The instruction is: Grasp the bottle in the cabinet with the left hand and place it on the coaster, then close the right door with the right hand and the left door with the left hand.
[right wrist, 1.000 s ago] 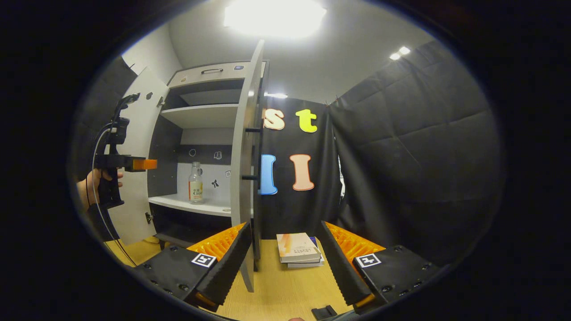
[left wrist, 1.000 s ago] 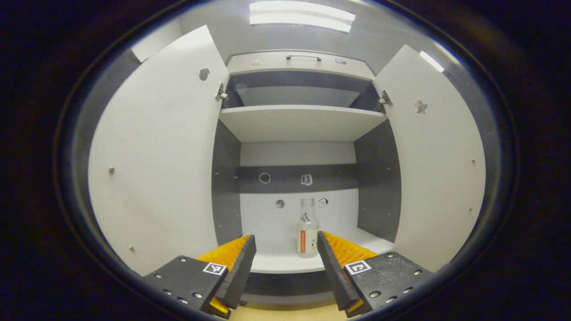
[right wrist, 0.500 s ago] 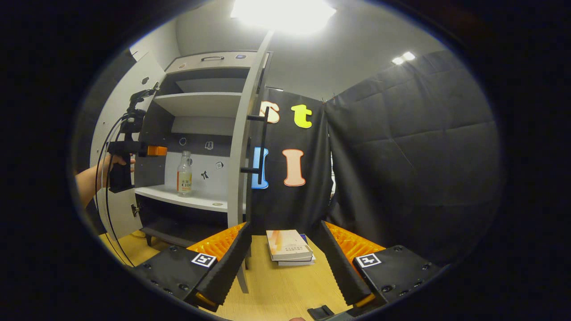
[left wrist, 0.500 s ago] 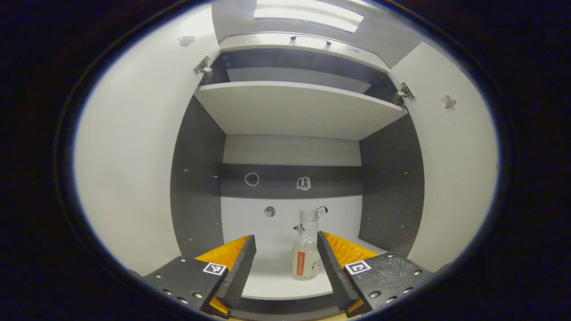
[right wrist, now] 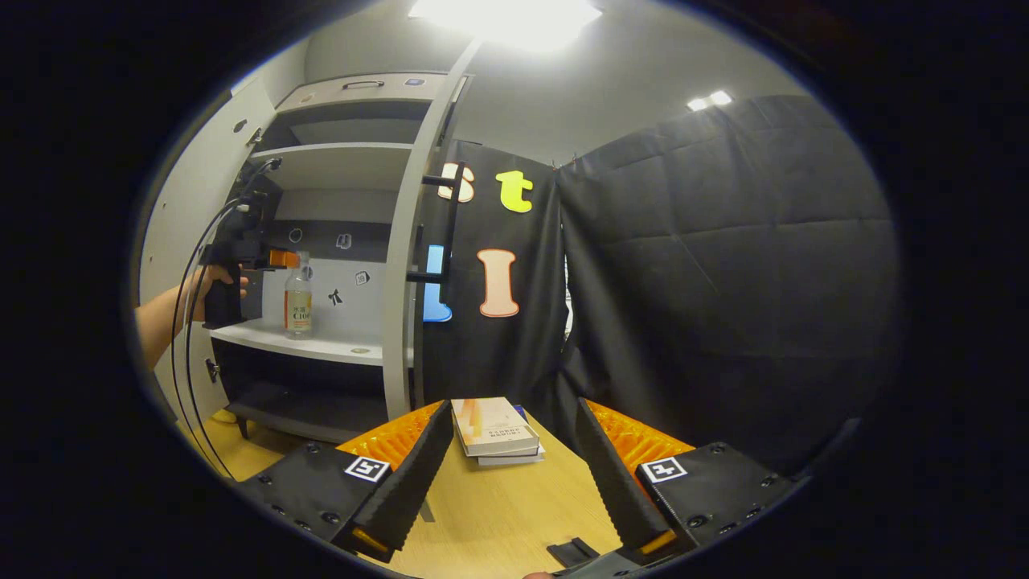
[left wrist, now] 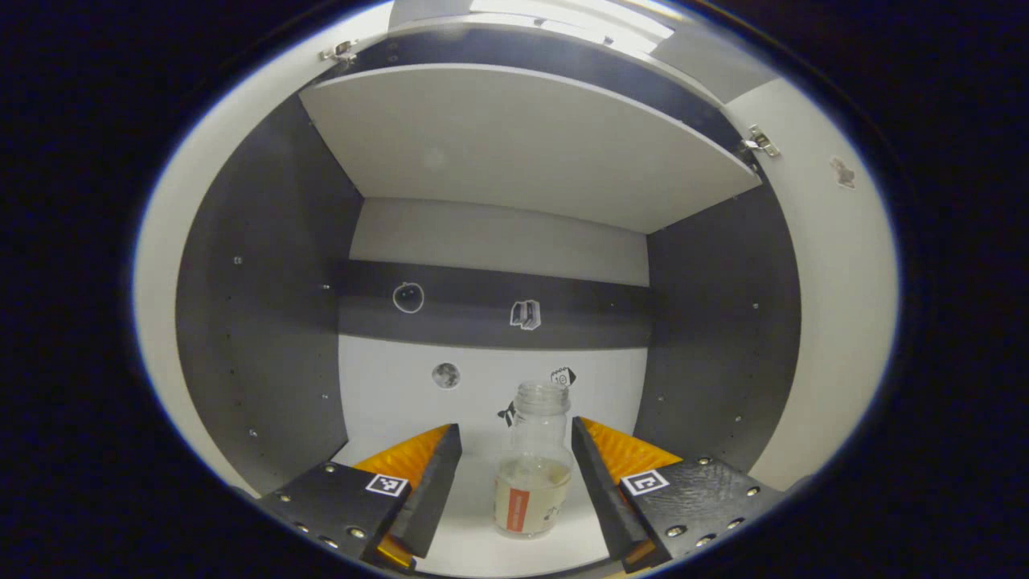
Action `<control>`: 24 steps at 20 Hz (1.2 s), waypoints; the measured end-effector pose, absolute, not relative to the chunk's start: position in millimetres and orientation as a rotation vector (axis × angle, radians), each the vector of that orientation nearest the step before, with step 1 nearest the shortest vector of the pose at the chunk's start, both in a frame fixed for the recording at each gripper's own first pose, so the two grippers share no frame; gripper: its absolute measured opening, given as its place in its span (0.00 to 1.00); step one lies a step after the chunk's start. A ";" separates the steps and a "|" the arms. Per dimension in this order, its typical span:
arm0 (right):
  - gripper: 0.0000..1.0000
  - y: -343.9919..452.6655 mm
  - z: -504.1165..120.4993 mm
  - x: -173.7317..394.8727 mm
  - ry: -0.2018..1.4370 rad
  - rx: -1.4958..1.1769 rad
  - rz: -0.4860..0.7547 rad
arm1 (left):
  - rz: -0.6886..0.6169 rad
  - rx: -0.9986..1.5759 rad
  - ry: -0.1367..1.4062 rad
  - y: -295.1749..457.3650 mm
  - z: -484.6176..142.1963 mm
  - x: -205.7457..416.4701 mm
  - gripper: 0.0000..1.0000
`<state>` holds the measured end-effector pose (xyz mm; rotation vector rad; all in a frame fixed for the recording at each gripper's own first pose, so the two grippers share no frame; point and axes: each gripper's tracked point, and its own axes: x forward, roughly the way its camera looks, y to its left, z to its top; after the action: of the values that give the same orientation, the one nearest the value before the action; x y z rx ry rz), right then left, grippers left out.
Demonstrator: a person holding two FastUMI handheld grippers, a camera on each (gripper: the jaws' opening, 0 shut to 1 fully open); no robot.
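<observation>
The left hand-held gripper (left wrist: 514, 450), spread, flanks the bottle (left wrist: 532, 474) on the cabinet shelf (left wrist: 482, 547), untouched, while the right hand-held gripper (right wrist: 514, 450), spread, hangs above the bench (right wrist: 498, 515) near books (right wrist: 492, 429).

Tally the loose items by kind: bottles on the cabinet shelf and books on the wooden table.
Bottles: 1, the bottle on the shelf, between the left gripper's open fingers.
Books: 2, the stacked books on the table.
Total: 3.

Both views — shared cabinet (left wrist: 514, 145) interior
</observation>
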<state>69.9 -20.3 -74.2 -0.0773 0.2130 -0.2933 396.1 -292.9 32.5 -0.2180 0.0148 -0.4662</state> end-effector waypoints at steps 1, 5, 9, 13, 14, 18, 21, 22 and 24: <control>0.97 -21.4 -77.2 69.4 0.221 -0.078 -0.300 | -0.479 -0.226 0.016 -297.3 30.0 399.8 0.81; 0.98 -24.7 -84.2 68.8 0.237 -0.077 -0.325 | -0.512 -0.229 0.036 -312.3 24.6 413.0 0.81; 0.98 -26.1 -89.9 68.0 0.246 -0.059 -0.336 | -0.508 -0.150 0.022 -320.4 26.1 425.4 0.80; 0.98 -26.6 -92.1 69.2 0.250 -0.052 -0.329 | -0.496 -0.092 0.013 -321.2 29.0 427.8 0.46; 0.98 -26.6 -91.7 69.5 0.249 -0.051 -0.326 | -0.507 -0.107 0.011 -322.1 31.2 425.5 0.41; 0.98 -25.7 -91.0 70.6 0.251 -0.041 -0.286 | -0.499 -0.131 -0.014 -314.1 43.5 413.4 0.41; 0.98 -24.4 -89.4 72.1 0.249 -0.035 -0.248 | -0.487 -0.126 -0.020 -301.3 52.4 391.6 0.41; 0.98 -23.8 -88.6 72.2 0.246 -0.028 -0.236 | -0.483 -0.130 -0.022 -297.6 54.2 384.8 0.41; 0.98 -22.7 -87.1 68.9 0.245 -0.016 -0.211 | -0.480 -0.142 -0.029 -291.6 55.4 369.0 0.43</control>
<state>68.9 -22.7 -87.1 -0.0163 0.2455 -0.2108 369.0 -291.6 55.4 -0.1421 -0.0291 -0.4801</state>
